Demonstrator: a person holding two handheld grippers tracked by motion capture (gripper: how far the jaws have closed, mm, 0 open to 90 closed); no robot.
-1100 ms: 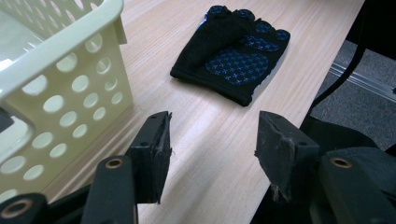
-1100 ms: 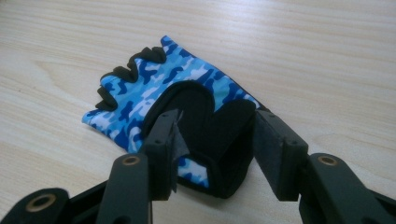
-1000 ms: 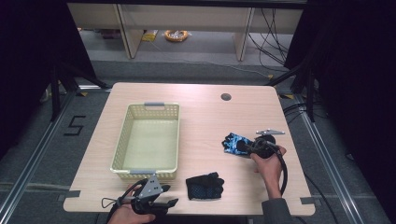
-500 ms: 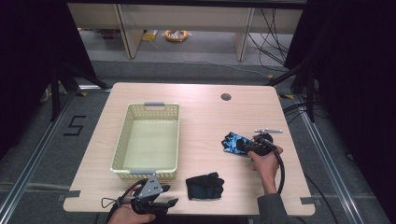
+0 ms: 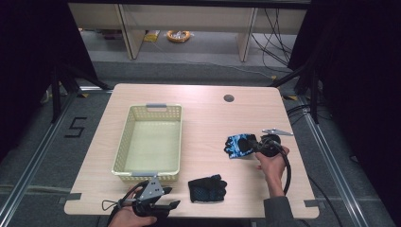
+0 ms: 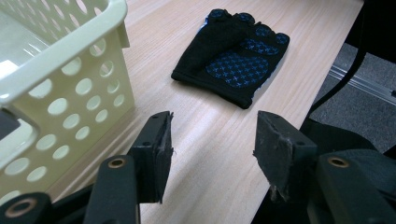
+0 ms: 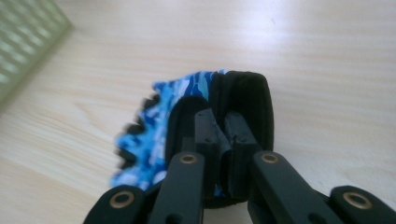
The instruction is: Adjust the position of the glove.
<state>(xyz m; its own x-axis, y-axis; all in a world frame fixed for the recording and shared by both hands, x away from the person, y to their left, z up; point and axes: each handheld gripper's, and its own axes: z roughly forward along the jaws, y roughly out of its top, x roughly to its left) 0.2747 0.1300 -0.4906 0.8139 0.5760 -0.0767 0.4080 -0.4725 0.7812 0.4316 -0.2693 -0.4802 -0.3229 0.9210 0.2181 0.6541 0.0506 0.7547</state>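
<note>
A blue camouflage glove [image 5: 239,145] lies right of the table's middle, and my right gripper [image 5: 257,147] is shut on its black cuff [image 7: 243,100]. In the right gripper view the jaws pinch the cuff, and the blue part of the glove [image 7: 154,126] hangs beyond to the left. A second glove, black with blue dots [image 5: 207,187] [image 6: 233,58], lies flat near the front edge. My left gripper [image 5: 163,205] [image 6: 210,154] rests at the front edge beside the basket, open, with the black glove ahead of its jaws.
A pale yellow perforated basket [image 5: 124,142] [image 6: 70,70] stands on the left half of the wooden table [image 5: 208,118]. A round cable hole [image 5: 229,98] sits at the back. The table's front edge [image 6: 299,102] runs just right of the left gripper's jaws.
</note>
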